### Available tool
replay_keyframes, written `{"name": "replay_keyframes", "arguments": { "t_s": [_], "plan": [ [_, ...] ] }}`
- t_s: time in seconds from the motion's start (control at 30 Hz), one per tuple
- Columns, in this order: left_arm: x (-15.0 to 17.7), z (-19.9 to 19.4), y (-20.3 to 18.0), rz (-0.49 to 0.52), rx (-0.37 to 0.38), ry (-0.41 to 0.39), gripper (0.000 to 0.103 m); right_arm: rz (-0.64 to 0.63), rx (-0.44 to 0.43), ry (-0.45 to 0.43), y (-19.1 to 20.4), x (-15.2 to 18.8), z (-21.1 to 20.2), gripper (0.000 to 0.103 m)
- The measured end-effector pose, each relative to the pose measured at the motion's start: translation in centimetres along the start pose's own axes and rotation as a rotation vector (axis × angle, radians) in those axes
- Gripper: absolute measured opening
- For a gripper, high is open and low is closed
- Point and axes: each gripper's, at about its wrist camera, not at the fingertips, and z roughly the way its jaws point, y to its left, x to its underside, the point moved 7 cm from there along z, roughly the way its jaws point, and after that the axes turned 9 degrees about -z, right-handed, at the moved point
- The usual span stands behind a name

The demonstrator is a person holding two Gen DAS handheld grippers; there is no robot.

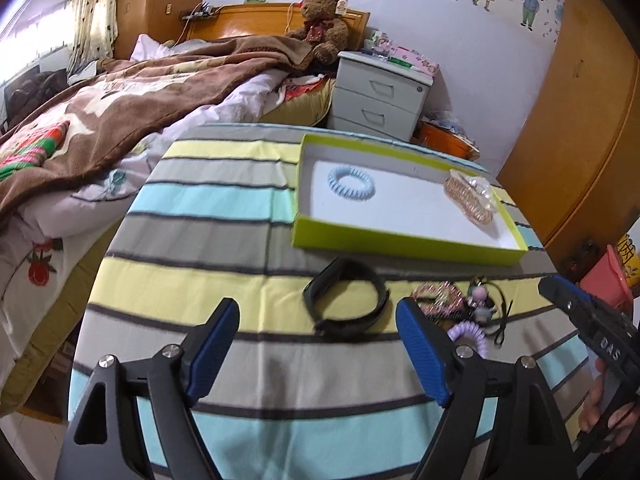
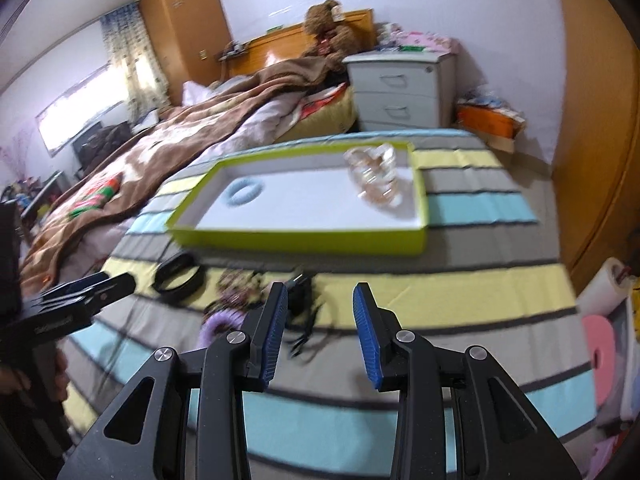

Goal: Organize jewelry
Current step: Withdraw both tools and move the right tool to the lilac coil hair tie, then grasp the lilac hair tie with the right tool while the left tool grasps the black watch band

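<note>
While both grippers, left (image 1: pixel 318 334) and right (image 2: pixel 320 332), hover spread wide and empty, black band (image 1: pixel 347 303) lies just before the tray's (image 1: pixel 400 243) near edge.

Bright daylight from the window (image 2: pixel 76 120) at left, blown out white. Soft shadows under the box (image 1: pixel 400 244). Strong fisheye bending and dark corners. Right wrist view smeared by motion blur; left sharper.
</note>
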Motion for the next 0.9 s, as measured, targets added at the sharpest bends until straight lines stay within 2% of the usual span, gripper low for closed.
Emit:
{"name": "replay_keyframes", "arguments": {
  "t_s": [0.23,0.43,0.83,0.9],
  "plan": [
    [1.6,0.0,2.6,-0.085,0.006,0.056,0.082,-0.047,-0.066,0.042,3.2,1.7,1.0,0.035],
    [2.5,-0.1,4.2,-0.126,0.014,0.07,0.082,-0.084,-0.054,0.099,4.8,3.0,2.8,0.035],
    [2.8,-0.4,4.7,-0.121,0.044,0.068,0.082,-0.116,-0.015,0.132,5.7,3.4,4.2,0.035],
    [2.7,-0.4,4.8,-0.131,0.047,0.069,0.082,-0.116,-0.009,0.13,5.6,3.4,4.2,0.032]
  ]
}}
